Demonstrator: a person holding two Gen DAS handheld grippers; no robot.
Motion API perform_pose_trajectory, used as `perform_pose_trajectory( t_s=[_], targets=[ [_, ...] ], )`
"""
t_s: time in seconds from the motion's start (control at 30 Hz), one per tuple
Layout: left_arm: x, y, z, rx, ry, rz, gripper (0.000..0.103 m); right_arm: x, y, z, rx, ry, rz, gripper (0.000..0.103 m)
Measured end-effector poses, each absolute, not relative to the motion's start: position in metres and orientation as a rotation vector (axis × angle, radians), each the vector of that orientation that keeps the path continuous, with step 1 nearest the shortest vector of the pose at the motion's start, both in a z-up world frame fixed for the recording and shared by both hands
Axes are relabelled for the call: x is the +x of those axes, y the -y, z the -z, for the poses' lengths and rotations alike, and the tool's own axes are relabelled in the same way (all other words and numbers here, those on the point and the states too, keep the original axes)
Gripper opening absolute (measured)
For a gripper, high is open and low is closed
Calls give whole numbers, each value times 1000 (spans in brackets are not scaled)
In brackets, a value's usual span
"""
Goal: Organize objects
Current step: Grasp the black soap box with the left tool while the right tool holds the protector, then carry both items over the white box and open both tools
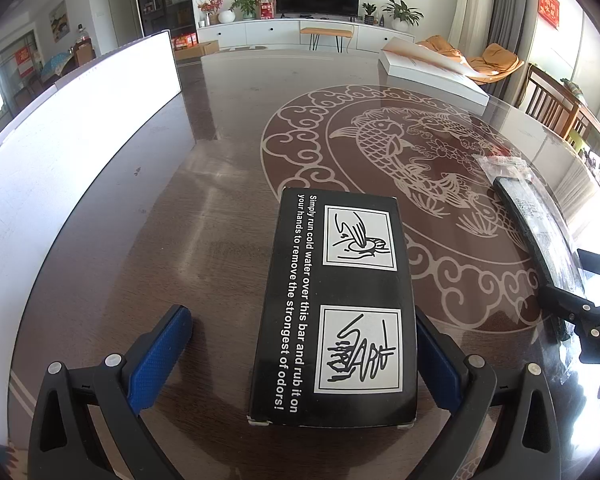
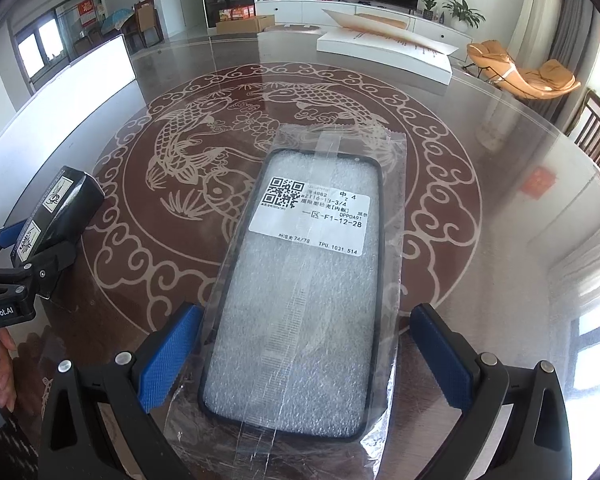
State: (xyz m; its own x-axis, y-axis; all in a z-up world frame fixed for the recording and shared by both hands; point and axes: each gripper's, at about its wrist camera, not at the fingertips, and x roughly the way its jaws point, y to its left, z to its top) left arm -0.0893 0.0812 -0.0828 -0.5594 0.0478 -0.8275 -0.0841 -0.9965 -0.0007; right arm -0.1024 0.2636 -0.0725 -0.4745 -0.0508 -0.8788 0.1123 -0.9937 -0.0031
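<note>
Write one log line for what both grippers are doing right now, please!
left gripper: open around black box | right gripper: open around bagged phone case | both on table

The desk [image 2: 500, 208] is dark, glossy and smooth under clear glass, the black box [image 1: 336, 304] looks like matt printed card, the phone case [image 2: 300, 300] sits in crinkly clear plastic over white foam, and the fingers [image 2: 168, 356] carry blue textured pads.
</note>
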Motion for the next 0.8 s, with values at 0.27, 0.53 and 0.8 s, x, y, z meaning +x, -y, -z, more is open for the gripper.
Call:
perform_pose_trajectory(
  t_s=[0.27,0.53,0.8],
  targets=[
    [-89,-81,83,-1437,-61,-2709,103,-133,-261,72,1850,-131,2402,103],
    [-92,-84,85,-1459,-74,-2681,103,-150,-259,74,1961,-173,2276,103],
    [-89,-83,76,-1381,-94,-2685,58,-158,-255,63,1802,-162,2395,85]
  ],
)
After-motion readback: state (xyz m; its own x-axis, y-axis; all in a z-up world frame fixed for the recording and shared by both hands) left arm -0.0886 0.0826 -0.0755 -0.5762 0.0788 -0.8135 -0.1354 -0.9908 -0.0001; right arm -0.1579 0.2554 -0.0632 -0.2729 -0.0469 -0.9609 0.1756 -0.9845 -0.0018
